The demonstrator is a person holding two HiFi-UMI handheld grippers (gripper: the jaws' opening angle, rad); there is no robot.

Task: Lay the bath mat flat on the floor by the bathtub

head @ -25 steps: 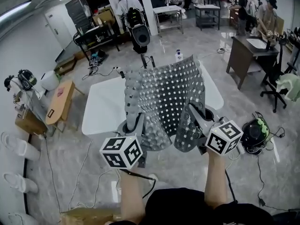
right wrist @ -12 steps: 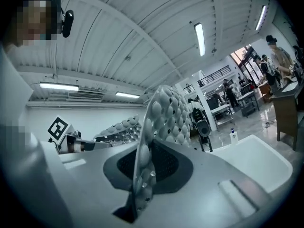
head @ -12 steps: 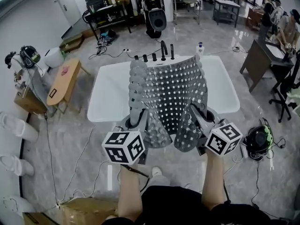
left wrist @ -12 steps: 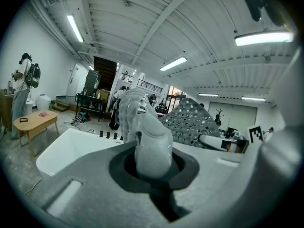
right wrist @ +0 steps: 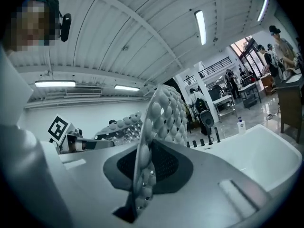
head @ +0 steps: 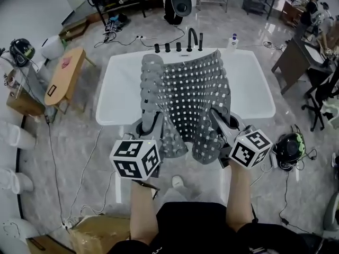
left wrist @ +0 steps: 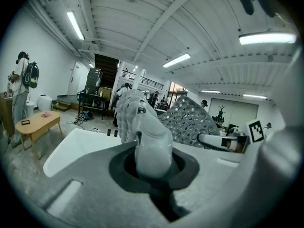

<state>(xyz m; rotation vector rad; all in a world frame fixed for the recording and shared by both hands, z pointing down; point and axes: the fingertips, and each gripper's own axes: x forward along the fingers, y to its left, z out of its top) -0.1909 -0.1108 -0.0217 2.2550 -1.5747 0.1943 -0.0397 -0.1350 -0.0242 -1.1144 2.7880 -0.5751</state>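
Between both grippers (each clamped on it) hangs the bath mat (head: 190, 97).

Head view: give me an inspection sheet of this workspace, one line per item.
Surface: grey floor, white bathtub ahead.
Job's things: bath mat held up over the bathtub, left edge folded, not yet laid.
Clutter: cardboard box; bottle on the bathtub rim.
Grippers: left gripper and right gripper each shut on the bath mat's near edge.
Cables: cable trailing along the floor at left.
Surroundings: wooden bench, desk.

Low wooden table (head: 64, 78) at left, brown desk (head: 295, 63) at right, cardboard box (head: 98, 233) on floor, cables (head: 119, 40) trailing.
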